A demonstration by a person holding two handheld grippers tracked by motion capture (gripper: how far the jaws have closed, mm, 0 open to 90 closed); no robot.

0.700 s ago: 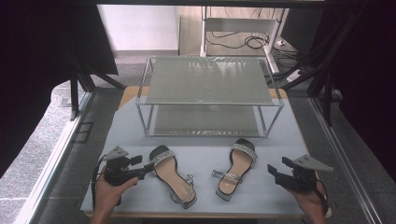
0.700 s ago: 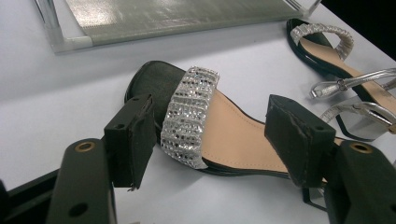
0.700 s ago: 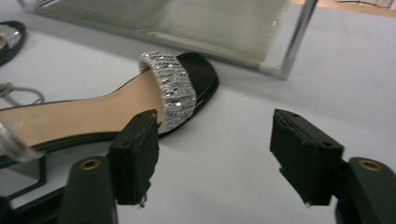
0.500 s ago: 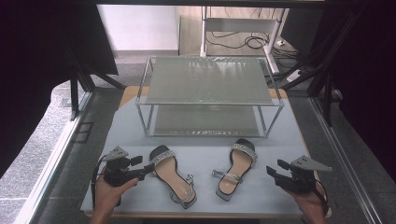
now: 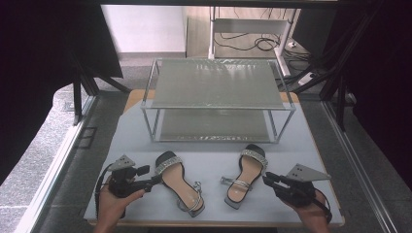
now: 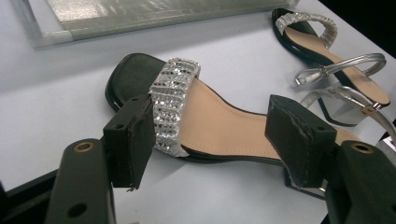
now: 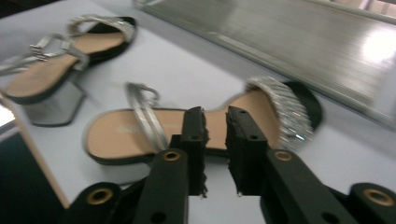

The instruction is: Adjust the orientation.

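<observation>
With the left gripper [image 5: 154,179], its jaws apart, beside the left sandal [image 5: 178,180] at lower centre and the right gripper [image 5: 268,178], nearly closed on nothing, near the right sandal [image 5: 246,174], each should straddle a sole edge squarely before squeezing.

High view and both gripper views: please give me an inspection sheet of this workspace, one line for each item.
Surface: pale grey table, no dirt seen.
Job's things: left sandal and right sandal lie flat, apart, in front of the two-shelf rack; both rack shelves bare.
Clutter: nothing seen.
Grippers: left gripper open, jaws on either side of the left sandal's front, one pad close to its glitter strap. Right gripper nearly closed, holding nothing, beside the right sandal.
Cables: black cable at the left gripper; loose cables on the floor behind.
Surroundings: dark curtains on both sides.
</observation>
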